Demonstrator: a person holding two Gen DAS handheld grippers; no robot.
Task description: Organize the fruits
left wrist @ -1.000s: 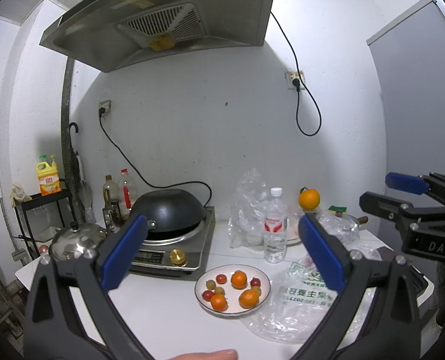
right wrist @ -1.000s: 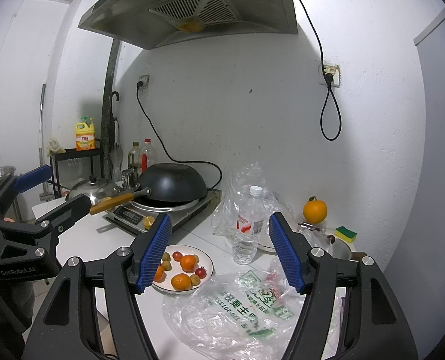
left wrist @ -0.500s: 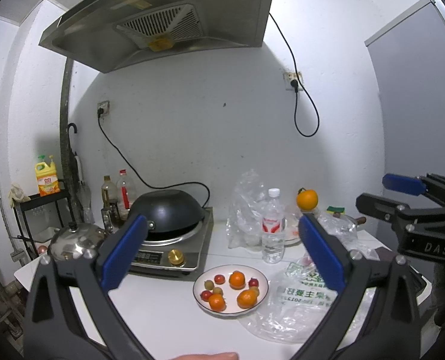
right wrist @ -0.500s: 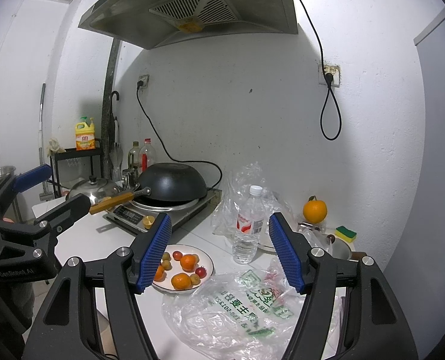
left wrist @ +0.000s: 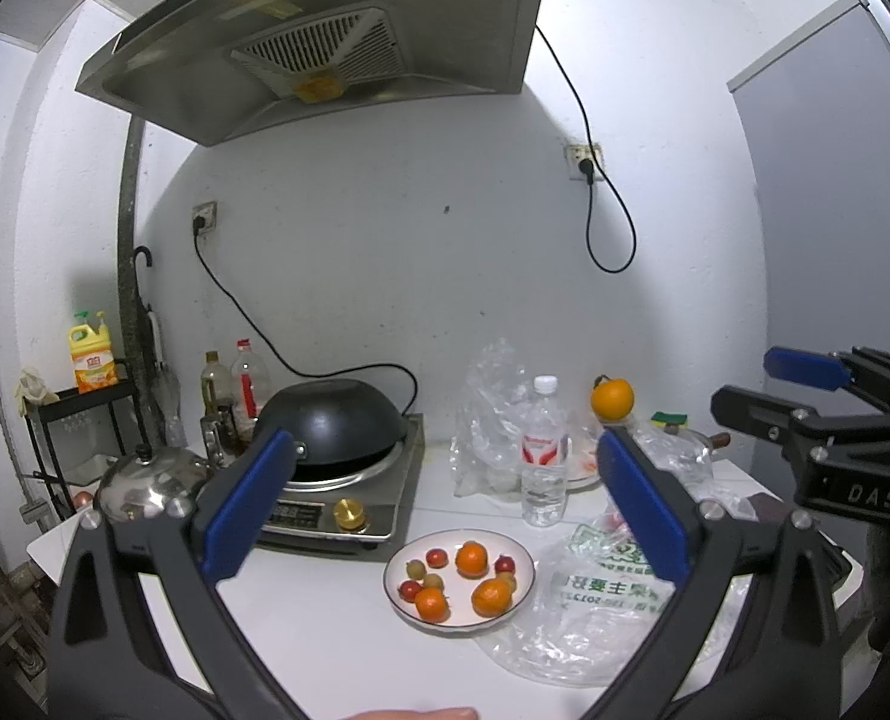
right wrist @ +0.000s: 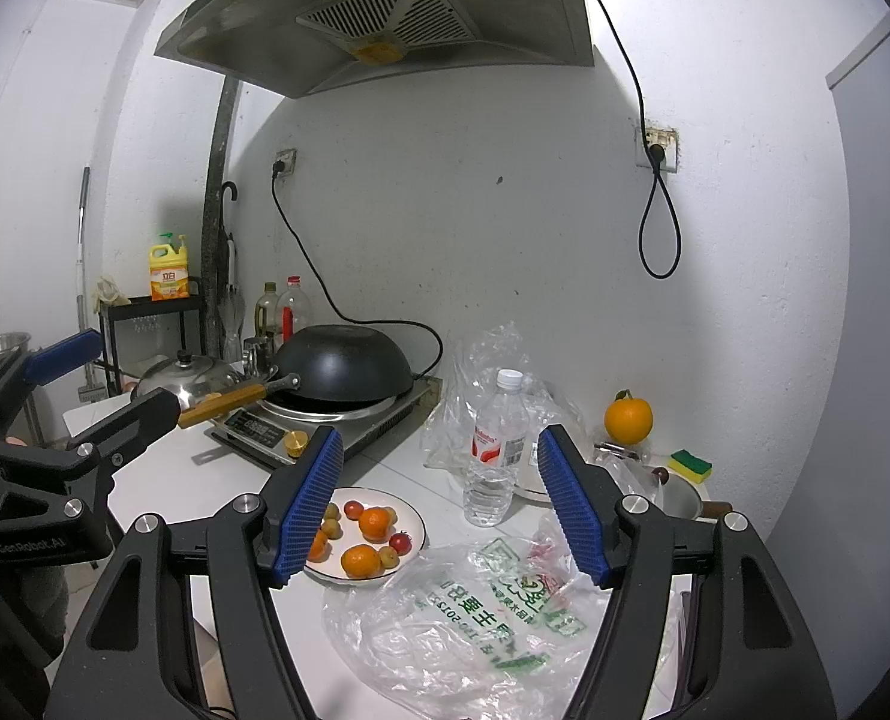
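Small oranges and cherry tomatoes lie on a white plate point(left wrist: 523, 564) on the worktop point(left wrist: 301, 630), beside a printed plastic bag point(right wrist: 481, 618). Water bottle point(right wrist: 499, 450) stands behind the plate; wok point(right wrist: 343, 366) on induction cooker further left. Left gripper point(left wrist: 445, 495) and right gripper point(right wrist: 439, 504): fingers apart, empty, above the worktop.

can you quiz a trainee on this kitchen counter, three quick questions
1. True or false: the plate with small fruit sits just left of the printed plastic bag.
2. What stands on the stove? A) black wok B) kettle C) cutting board
3. Fill in: the left claw and right claw both hold ____.

Key:
1. True
2. A, the black wok
3. Nothing; both are open, above the counter.
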